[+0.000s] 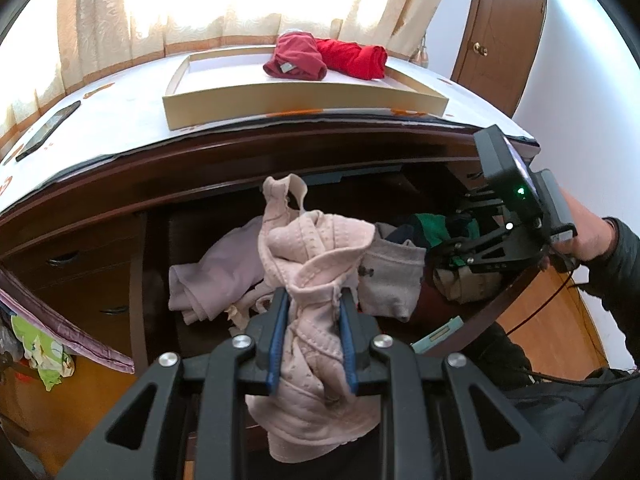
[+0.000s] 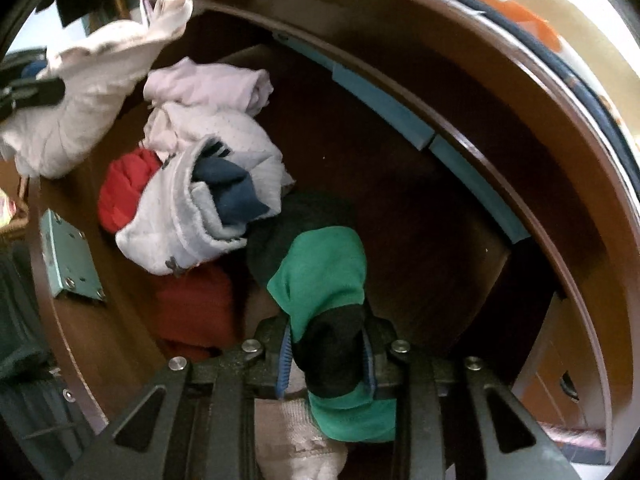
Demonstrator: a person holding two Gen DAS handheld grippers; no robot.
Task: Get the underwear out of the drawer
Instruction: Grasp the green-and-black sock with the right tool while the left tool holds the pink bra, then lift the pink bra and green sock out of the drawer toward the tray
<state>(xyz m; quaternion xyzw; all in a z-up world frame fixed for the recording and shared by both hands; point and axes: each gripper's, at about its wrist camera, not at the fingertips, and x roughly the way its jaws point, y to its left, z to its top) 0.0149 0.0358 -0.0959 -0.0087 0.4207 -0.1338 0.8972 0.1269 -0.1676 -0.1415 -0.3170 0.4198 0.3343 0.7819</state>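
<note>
Curtained window behind, and under it I've got a dark wooden dresser (image 1: pixel 240 184) with a shallow cardboard tray (image 1: pixel 304 100) on top holding two red garments (image 1: pixel 324 58). Below that the drawer (image 2: pixel 400 184) hangs open, full of jumbled clothes (lilac, grey, red stuff). My left gripper (image 1: pixel 313 334) is clamped narrow on a pink undergarment (image 1: pixel 316 248), bunched above the drawer. My right gripper (image 2: pixel 326 356) is pinching green-and-black underwear (image 2: pixel 324 276) just over the drawer's pile.
</note>
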